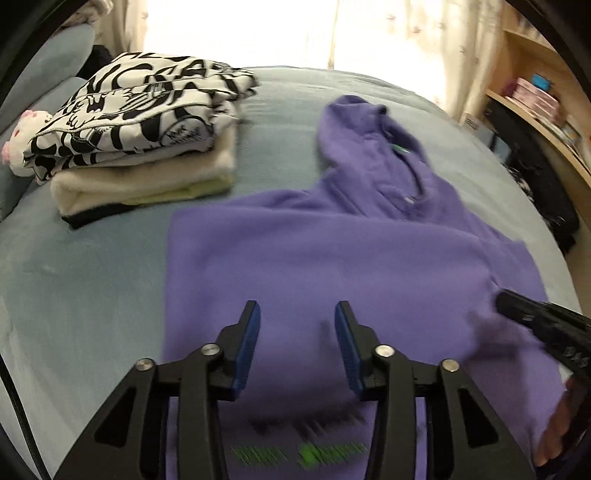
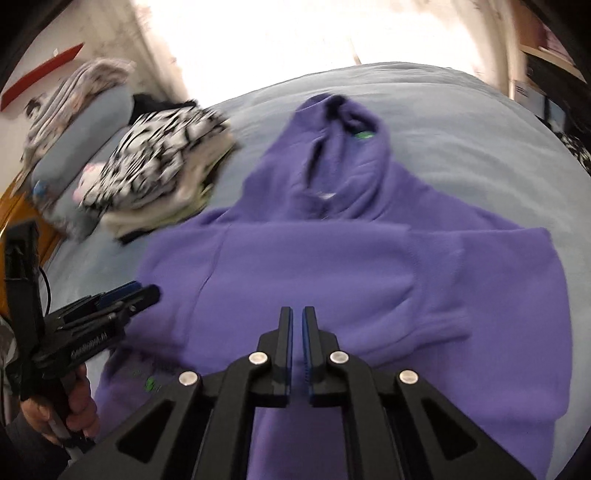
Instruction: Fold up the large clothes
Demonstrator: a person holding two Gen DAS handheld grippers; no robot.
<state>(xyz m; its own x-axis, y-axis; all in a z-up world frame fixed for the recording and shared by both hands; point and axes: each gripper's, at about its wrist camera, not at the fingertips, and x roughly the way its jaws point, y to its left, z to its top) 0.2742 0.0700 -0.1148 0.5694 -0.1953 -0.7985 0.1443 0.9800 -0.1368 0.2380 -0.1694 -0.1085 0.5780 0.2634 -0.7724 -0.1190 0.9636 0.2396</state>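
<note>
Hoodie (image 1: 332, 251) flat, hood pointing away.

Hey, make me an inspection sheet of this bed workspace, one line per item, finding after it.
Surface: bed with a pale blue cover, partly bare.
Job's things: purple hoodie lies spread flat, hood towards the window, sleeves folded across the body.
Clutter: stack of folded clothes, black-and-white printed one on top; pink and white plush toy beside it.
Grippers: left gripper open above the hoodie, nothing between its jaws; right gripper shut, no cloth seen between its pads.
Cables: black cable by the left handle.
Surroundings: bright curtained window behind the bed, wooden shelves to one side.
</note>
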